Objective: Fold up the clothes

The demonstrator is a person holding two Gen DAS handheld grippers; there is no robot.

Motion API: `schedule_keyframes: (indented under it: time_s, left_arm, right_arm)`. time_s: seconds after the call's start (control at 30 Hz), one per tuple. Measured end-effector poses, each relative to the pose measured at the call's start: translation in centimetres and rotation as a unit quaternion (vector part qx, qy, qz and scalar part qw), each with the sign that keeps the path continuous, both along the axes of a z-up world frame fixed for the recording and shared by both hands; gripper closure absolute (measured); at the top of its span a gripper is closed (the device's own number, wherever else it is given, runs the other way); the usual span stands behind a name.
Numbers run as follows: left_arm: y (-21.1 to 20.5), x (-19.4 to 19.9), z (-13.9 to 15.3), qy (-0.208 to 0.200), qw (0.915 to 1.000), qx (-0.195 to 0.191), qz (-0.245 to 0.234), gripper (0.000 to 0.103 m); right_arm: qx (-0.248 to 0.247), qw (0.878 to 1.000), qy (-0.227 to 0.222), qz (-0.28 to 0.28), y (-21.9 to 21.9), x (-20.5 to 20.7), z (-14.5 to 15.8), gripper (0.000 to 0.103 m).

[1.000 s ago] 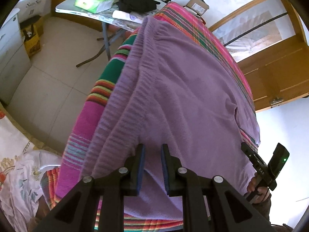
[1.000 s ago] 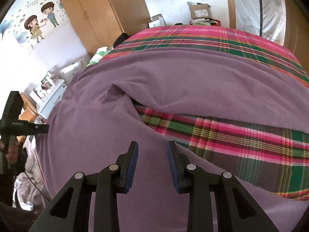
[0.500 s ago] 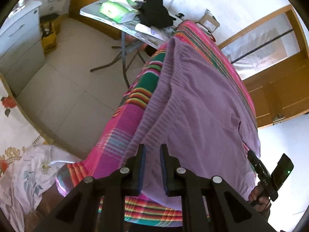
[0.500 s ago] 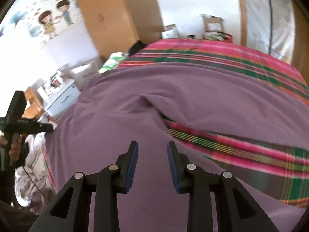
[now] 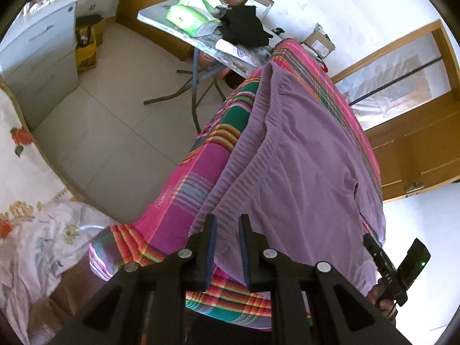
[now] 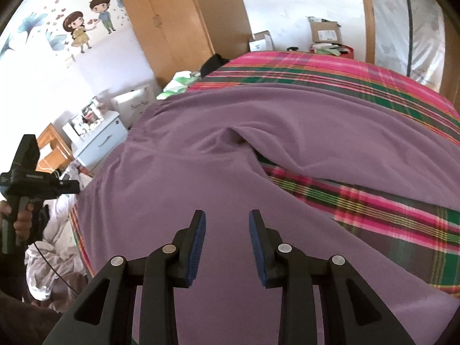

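Presently entered, one purple sweater (image 5: pixel 302 155), knitted, with a ribbed hem band. It lies spread flat across the plaid-covered bed (image 5: pixel 184 198), hem toward the bed's left edge, where the ribbing runs close along the drop to the floor. Seen from the right wrist view, a sleeve extends across the cover and a strip of plaid shows between sleeve and body; a raised crease sits where the two meet. Laid out flat like this, it is judged to be prepared for a first fold.

Left gripper (image 5: pixel 225 247): fingers a narrow gap apart, nothing between them, poised above the near corner of the hem by the bed's near left corner. That is the likely pickup place for carrying the hem or side inward.

Right gripper (image 6: pixel 225 244): fingers moderately apart, holding nothing, hovering over the near part of the sweater on the sleeve side. Whether the tips touch the knit cannot be told. Each gripper is glimpsed at the margin of the other's view, so the pair stand at the two near corners of the garment, as suits a two-handed fold.

Other items: folding table (image 5: pixel 184 28) beyond the bed's far left corner, carrying green packets (image 5: pixel 188 18) and a black cloth (image 5: pixel 244 28); white floral bedding (image 5: pixel 37 230) heaped low beside the bed; wooden wardrobe (image 6: pixel 178 20) against the wall.
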State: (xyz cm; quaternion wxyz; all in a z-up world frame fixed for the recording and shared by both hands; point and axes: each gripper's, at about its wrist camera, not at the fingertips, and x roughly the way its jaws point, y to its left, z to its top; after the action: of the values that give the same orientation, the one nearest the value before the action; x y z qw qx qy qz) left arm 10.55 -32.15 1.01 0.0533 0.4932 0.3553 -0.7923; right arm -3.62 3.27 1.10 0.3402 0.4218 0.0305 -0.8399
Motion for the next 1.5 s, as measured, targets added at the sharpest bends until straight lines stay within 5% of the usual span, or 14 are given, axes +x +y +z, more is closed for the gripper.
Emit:
schedule_keyframes:
  time_s: [0.27, 0.57, 0.83, 0.97, 1.2, 1.4, 1.5]
  left_arm:
    - [1.1, -4.8, 4.4, 0.026, 0.9972, -0.055, -0.043, 0.087]
    - [4.0, -13.1, 9.0, 0.053, 0.9815, -0.137, -0.123, 0.087]
    - [5.8, -20.2, 7.8, 0.030, 0.9734, -0.151, -0.170, 0.087]
    - [6.7, -23.6, 7.3, 0.009, 0.9601, -0.194, -0.201, 0.087]
    - [6.3, -28.4, 5.7, -0.006, 0.9574, -0.187, -0.220, 0.087]
    - [5.7, -31.6, 2.2, -0.042, 0.9531, -0.184, -0.237, 0.087]
    - [6.2, -32.3, 1.3, -0.041, 0.9422, -0.199, -0.267, 0.087]
  right_arm:
    - [0.006, 0.999, 0.029, -0.022, 2.3, -2.5, 2.7, 0.071]
    - [0.011, 0.998, 0.059, -0.022, 2.5, -8.1, 6.1, 0.071]
    - [0.050, 0.996, 0.069, 0.000, 0.1, -13.4, 5.8, 0.071]
    - [0.066, 0.996, 0.061, -0.011, 0.2, -16.5, 5.2, 0.071]
    - [0.050, 0.998, 0.039, -0.022, 1.0, -21.3, 4.5, 0.071]
    - [0.060, 0.997, 0.035, 0.024, -1.2, -23.5, 2.2, 0.071]
    - [0.078, 0.995, 0.038, 0.050, -2.7, -24.1, 1.1, 0.071]
